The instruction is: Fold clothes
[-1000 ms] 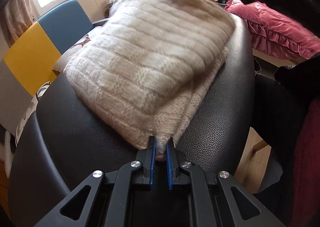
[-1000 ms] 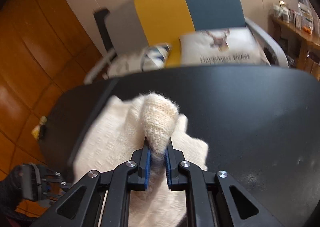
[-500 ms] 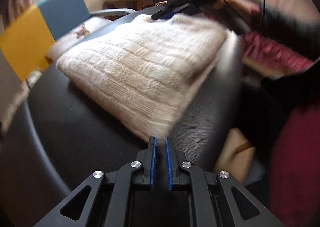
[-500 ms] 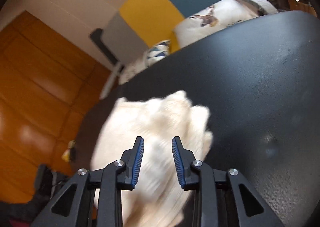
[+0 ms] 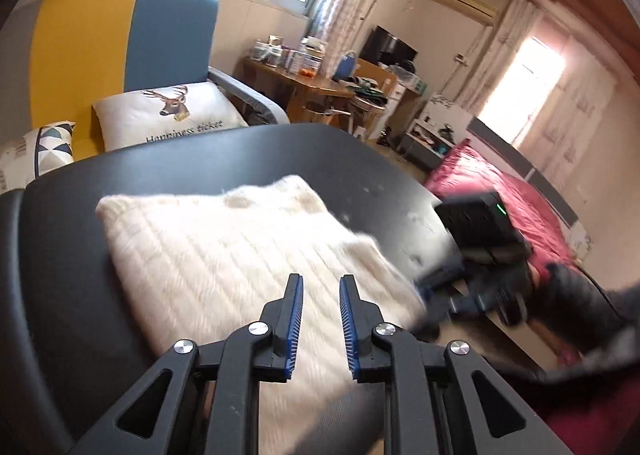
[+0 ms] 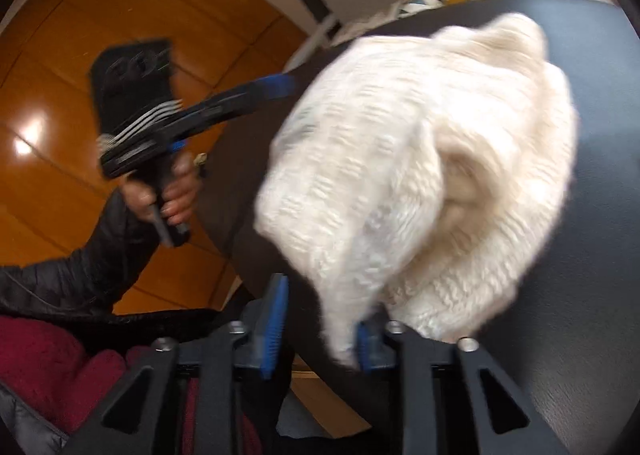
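In a bright room with a bed (image 5: 516, 191) and a chair (image 5: 120, 55), the white sweater (image 5: 240, 255) lies folded in a neat thick pad on the black surface (image 5: 64, 255), so both grippers, left (image 5: 319, 319) and right (image 6: 316, 325), have fingers spread apart, holding nothing.

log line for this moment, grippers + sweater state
left gripper: open, above sweater | right gripper: open, at sweater edge | cream knit sweater: folded, lying on black table | grasp: none
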The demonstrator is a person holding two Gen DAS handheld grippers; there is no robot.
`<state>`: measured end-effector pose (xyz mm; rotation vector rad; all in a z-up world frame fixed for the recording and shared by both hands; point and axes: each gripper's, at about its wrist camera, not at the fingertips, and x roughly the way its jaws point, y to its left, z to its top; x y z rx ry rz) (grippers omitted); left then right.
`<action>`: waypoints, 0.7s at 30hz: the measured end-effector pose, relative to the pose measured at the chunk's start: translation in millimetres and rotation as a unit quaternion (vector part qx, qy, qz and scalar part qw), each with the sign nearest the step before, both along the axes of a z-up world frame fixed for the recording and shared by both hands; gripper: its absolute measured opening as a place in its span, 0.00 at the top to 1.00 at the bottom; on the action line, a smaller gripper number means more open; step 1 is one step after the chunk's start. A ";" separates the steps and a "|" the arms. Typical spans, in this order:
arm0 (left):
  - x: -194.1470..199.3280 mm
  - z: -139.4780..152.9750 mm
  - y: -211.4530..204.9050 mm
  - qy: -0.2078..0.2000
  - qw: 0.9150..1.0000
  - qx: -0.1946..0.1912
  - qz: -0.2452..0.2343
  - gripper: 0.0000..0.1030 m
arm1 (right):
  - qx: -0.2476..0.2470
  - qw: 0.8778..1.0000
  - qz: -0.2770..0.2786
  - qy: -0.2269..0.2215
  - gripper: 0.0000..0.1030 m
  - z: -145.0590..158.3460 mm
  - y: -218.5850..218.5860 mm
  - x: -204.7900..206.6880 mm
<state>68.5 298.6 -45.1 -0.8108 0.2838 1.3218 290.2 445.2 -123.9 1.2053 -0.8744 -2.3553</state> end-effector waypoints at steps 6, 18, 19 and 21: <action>16.9 -42.1 53.0 0.090 0.993 -0.071 -0.039 0.80 | 0.094 0.986 0.091 -0.101 0.94 -21.1 -3.0 4.4; 24.2 -19.5 26.4 0.095 0.994 -0.017 -0.052 0.80 | 0.093 0.995 -0.017 -0.028 0.75 35.7 26.6 43.0; 22.9 -16.1 22.5 0.093 0.994 -0.014 -0.048 0.80 | 0.113 0.993 -0.031 -0.017 0.75 44.6 28.0 40.3; 18.7 -14.0 10.5 0.084 0.996 -0.010 -0.035 0.80 | 0.147 0.987 -0.058 0.006 0.75 60.0 27.7 27.8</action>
